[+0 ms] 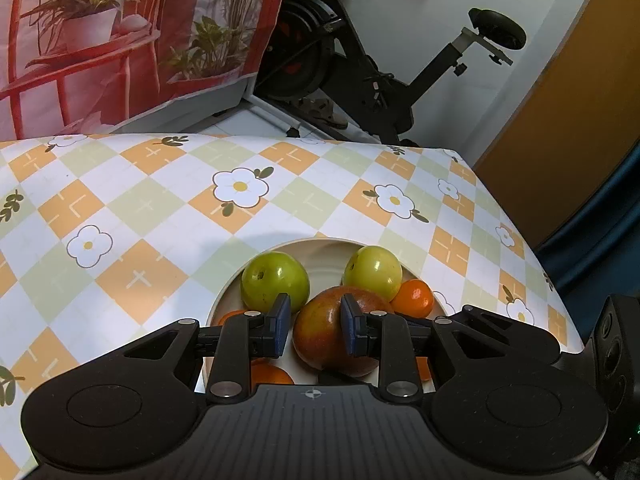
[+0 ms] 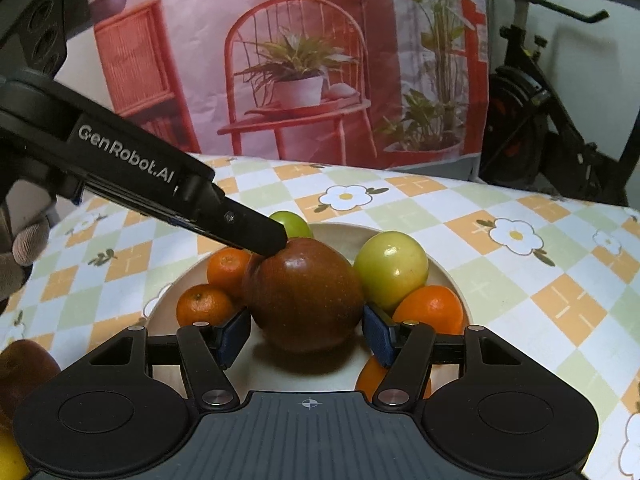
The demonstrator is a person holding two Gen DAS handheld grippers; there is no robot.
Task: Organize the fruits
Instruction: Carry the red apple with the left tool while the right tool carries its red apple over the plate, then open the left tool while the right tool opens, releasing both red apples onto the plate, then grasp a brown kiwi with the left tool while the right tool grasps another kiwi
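On the worktop (image 2: 520,264), covered with a smooth cloth printed in orange, green and white diamonds with white flowers, stands a round, shallow cream plate (image 2: 448,276) heaped with fruit. In its middle sits a big apple (image 2: 306,292), glossy, dark red-brown with fine pale speckles, rounded and a little wider than tall; its stem end cannot be made out, so which way it points is unclear. Behind it lie two smooth, shiny green fruits (image 2: 390,266) (image 2: 290,224), each near-spherical, and around it several small oranges (image 2: 204,306) (image 2: 430,308) with dimpled matte skin.

The right tool (image 2: 306,334) is black plastic with ribbed blue pads (image 2: 234,338); its fingers stand apart on either side of the apple's lower half, the pads just beside the skin, and whether they touch it cannot be told. The left tool (image 1: 314,326) comes in from the far left side, its black arm tilted down. In its own view the blue pads (image 1: 282,320) are spread, poised over the top of the apple (image 1: 332,332), with a green fruit (image 1: 275,282) just past the left pad. At the near left edge of the right view lie a brown fruit (image 2: 22,376) and something yellow (image 2: 10,460), off the plate.
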